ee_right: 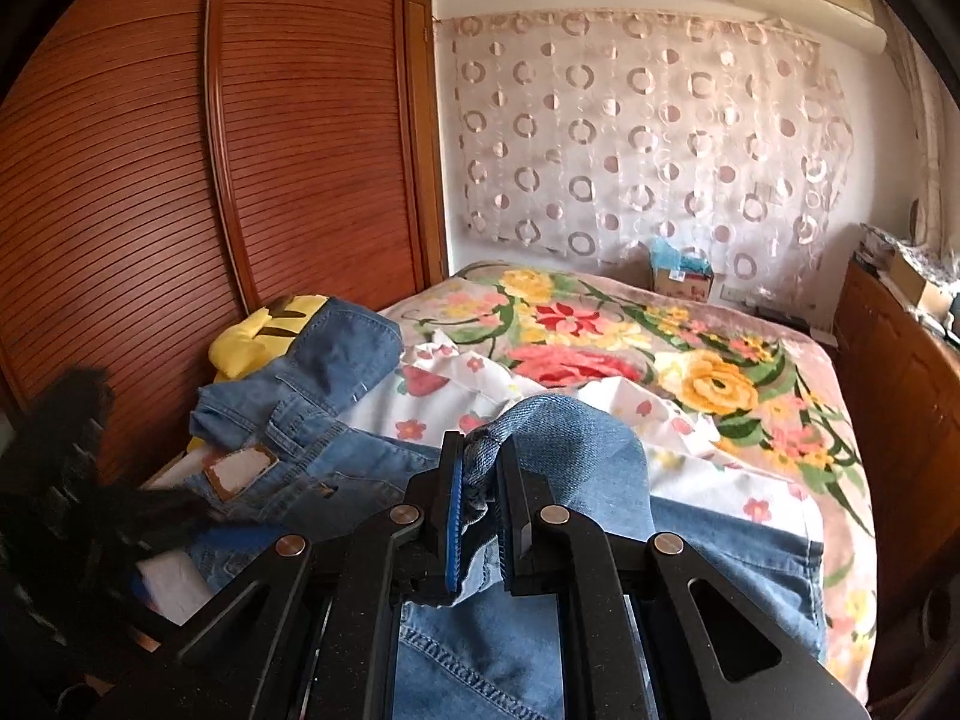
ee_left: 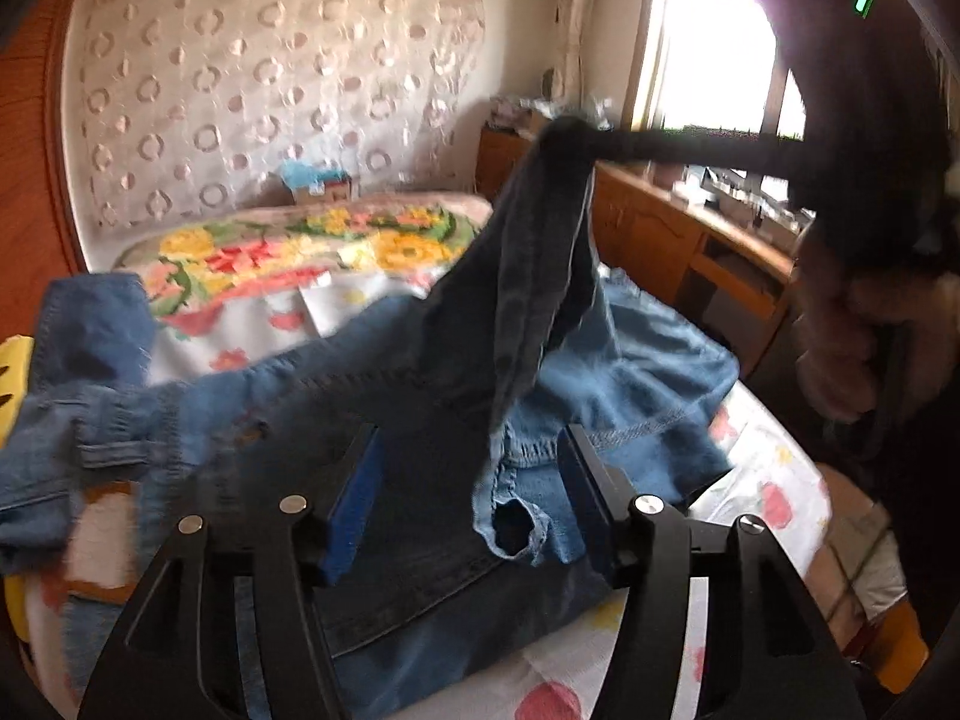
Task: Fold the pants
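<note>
Left wrist view first: the left claw (ee_left: 471, 495) stands apart, its blue pads spread with nothing pinched between them. Denim lies under and between the open fingers, but the pads do not press on it. The jeans (ee_left: 372, 396) sprawl in a heap across the bed (ee_left: 774, 480), on a white sheet printed with red flowers. One strip of the fabric rises steeply out of the heap, drawn up toward the right claw (ee_left: 567, 132), which shows here as a dark, blurred arm reaching in from the right, with the cloth bunched at its tip. A hand (ee_left: 840, 354) grips that tool's handle at the right edge. Beyond the jeans lies a floral blanket (ee_left: 336, 246), and behind it a sheer curtain with ring patterns (ee_left: 270, 78). A bright window (ee_left: 714, 60) glares at upper right above a wooden cabinet (ee_left: 660, 234).

Over to the right wrist view: the right claw (ee_right: 480, 480) is clamped together on a hem of the jeans (ee_right: 576, 438), a fold of denim squeezed tight between the pads and bulging out above them. The rest of the jeans lies below and to the left, the waistband's leather patch (ee_right: 240, 471) facing up. A yellow garment (ee_right: 264, 330) sits at the bed's left side, against the slatted wooden wardrobe (ee_right: 180, 180). The left claw is only a dark blur at lower left.
</note>
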